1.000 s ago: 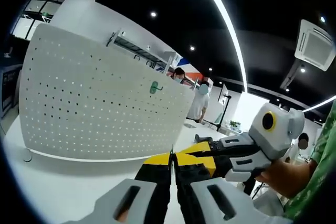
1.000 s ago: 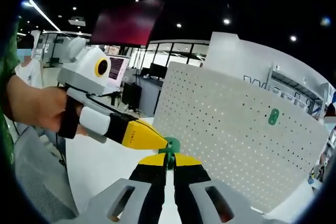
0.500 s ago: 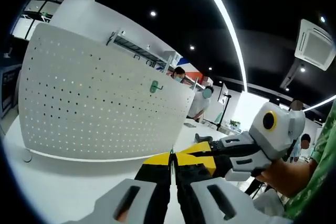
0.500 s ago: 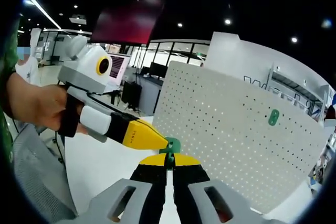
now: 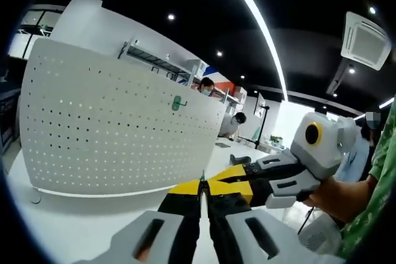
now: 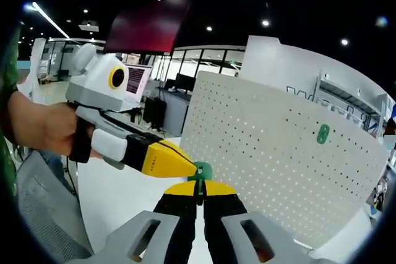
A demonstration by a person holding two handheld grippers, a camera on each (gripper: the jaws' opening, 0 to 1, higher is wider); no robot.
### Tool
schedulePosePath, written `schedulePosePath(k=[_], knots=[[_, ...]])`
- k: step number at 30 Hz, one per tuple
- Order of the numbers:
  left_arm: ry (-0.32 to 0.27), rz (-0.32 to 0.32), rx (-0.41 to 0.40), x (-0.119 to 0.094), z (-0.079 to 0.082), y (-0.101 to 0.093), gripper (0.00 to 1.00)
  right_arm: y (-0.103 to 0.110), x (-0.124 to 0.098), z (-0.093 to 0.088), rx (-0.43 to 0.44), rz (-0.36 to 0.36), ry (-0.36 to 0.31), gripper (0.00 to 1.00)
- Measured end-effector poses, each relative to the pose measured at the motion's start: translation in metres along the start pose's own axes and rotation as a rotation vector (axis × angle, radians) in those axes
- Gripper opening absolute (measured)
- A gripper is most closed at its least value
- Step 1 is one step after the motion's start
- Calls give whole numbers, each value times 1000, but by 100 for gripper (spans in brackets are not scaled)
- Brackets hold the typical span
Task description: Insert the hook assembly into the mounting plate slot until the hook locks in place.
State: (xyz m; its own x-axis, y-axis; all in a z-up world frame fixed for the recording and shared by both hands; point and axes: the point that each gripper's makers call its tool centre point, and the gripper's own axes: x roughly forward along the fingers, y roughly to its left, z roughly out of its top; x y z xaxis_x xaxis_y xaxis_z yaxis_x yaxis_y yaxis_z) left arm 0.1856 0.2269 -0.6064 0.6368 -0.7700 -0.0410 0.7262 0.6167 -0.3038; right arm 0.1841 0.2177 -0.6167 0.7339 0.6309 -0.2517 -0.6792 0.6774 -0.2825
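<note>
A white pegboard mounting plate [image 5: 117, 128] [image 6: 272, 159] stands upright on the white table. One green hook [image 5: 178, 103] [image 6: 323, 133] hangs on its upper part. My right gripper [image 6: 199, 186] is shut on a second green hook assembly [image 6: 199, 172], which sticks up between its yellow-tipped jaws, well short of the plate. My left gripper [image 6: 189, 166] comes in from the left with its jaws together, and its yellow tip touches that hook. In the left gripper view my left gripper [image 5: 203, 185] is shut, and the right gripper [image 5: 213, 185] meets it tip to tip from the right.
The white table [image 5: 74, 221] runs under and in front of the plate. A hand [image 5: 337, 196] [image 6: 43, 131] holds each gripper. People [image 5: 232, 125] stand behind the plate, near shelving [image 5: 154, 60]. A grey mesh chair back [image 6: 46, 214] sits low on the left.
Both grippers stay tip to tip on the hook. The left gripper view has shifted a little, and the people in the background have moved.
</note>
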Motion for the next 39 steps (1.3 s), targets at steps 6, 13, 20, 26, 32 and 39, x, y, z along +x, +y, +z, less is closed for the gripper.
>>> schedulePosePath(k=[6,13,20,26,32,39], knots=[[4,-6,2,0,0,0,5,-1,0,1,3,-3,-1,1],[8,-1,8,-2,-1,3,8,-3,-1,-1,7,-7,5,1],[1,-6,-2,-2,2,1,7,2,0,0,-7,8,13,1],[1,1,-12,-3,2,2,2,3,-2,2,-3,10,4,1],[-1,-4,-25,-3,3,1,2,3,-4,4,-6,7,-2,1],[-8,-15,-98,-4,5,1,2,3,-4,6,-11,5,-10,1]])
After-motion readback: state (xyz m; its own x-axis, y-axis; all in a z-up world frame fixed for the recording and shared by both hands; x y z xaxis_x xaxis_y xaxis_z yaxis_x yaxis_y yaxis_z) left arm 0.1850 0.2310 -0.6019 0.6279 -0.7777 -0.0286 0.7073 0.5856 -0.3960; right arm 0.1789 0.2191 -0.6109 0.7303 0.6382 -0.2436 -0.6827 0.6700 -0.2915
